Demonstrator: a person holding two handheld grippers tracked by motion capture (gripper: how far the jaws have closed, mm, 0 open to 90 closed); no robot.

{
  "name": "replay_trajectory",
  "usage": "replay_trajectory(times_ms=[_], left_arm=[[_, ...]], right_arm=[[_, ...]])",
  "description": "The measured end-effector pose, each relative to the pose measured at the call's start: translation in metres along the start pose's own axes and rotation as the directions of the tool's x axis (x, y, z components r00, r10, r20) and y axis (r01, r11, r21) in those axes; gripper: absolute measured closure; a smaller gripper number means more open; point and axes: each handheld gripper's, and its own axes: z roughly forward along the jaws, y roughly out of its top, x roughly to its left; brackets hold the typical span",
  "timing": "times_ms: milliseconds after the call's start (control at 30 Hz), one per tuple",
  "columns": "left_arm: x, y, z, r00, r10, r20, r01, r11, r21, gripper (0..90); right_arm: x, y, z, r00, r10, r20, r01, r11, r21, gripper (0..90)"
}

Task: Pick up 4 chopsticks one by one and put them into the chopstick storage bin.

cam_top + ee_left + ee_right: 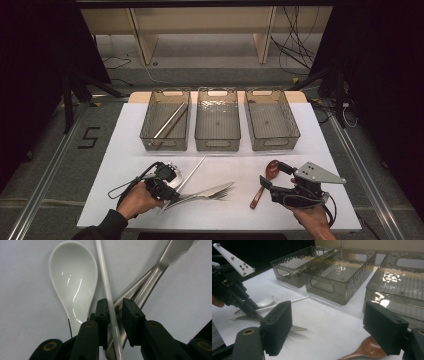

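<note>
While straddling chopstick (108, 296), left tongs (115, 305) (narrowed)

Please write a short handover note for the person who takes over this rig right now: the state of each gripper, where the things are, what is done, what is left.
Left gripper: jaws around the white chopstick, in the cutlery pile; a gap remains at one pad, no firm grip visible.
Right gripper: open, empty, over the wooden spoon.
Done: a few sticks, apparently chopsticks, lie in the left bin.
Left: white spoon, metal cutlery, wooden spoon on the table. Middle bin and right bin hold nothing.
</note>
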Motion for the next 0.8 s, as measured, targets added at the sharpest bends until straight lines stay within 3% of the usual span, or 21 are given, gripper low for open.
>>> replay_trajectory(times_ms=[167, 500, 800], left_arm=[[-0.001, 0.003, 0.002, 0.9998, 0.019, 0.0, -0.019, 0.9998, 0.002, 77.1], [0.0, 0.008, 0.005, 0.9997, -0.001, 0.022, 0.001, 1.0, -0.009, 78.2], [0.002, 0.014, 0.007, 0.9996, 0.006, 0.028, -0.006, 0.9999, -0.015, 82.0]], right_arm=[[0.0, 0.0, 0.0, 1.0, -0.004, 0.001, 0.004, 1.0, 0.001, 24.2], [0.0, 0.0, 0.0, 1.0, 0.0, 0.002, 0.0, 1.0, 0.001, 24.1], [0.0, 0.0, 0.0, 1.0, -0.004, 0.001, 0.004, 1.0, 0.002, 24.2]])
